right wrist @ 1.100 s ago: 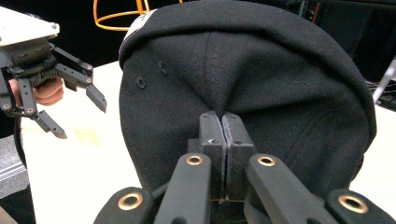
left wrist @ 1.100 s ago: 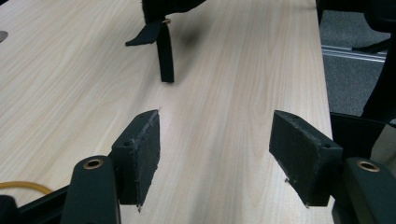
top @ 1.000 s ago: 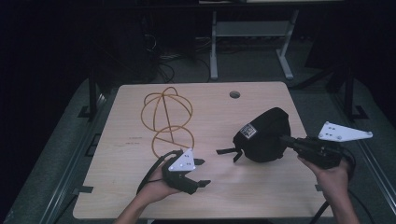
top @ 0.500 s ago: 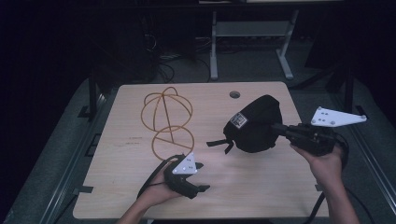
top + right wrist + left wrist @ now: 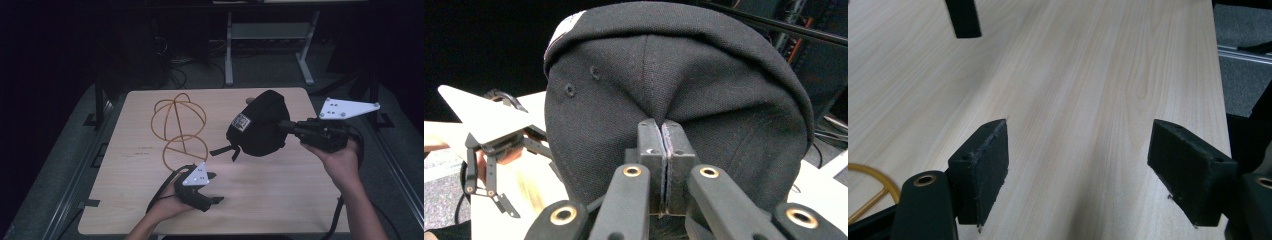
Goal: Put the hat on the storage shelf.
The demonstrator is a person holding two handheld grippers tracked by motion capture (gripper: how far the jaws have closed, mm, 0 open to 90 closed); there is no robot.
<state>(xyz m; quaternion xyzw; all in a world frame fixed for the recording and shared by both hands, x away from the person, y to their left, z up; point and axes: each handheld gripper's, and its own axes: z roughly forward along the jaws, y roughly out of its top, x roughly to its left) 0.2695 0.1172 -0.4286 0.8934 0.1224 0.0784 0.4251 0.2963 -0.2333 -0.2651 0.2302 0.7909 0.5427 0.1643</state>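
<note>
One black cap [image 5: 260,127] hangs in the air above the right half of the table [image 5: 280,195], lifted clear of the wood, its crown turned toward the right claw [image 5: 291,126] and a white label showing on its near side; a loose strap dangles from its lower edge toward the table top. In the right gripper view the right claw's two pads press tight together with a pinch of the cap's fabric [image 5: 684,90] caught between them at the seam of the crown, so the cap is carried by that fold alone. The right hand [image 5: 336,159] grips the tool from below, the grey three-cornered plate standing above it. Well apart, near the table's front edge, the left claw [image 5: 212,187] lies low over the wood in the left hand [image 5: 167,205]; its jaws have just been opening and stand wide, with nothing but bare table [image 5: 1088,100] between the pads [image 5: 985,170]. Beyond the left claw, on the left half of the table, rests an orange wire frame [image 5: 179,125] shaped like a cap's skeleton, untouched by either claw
</note>
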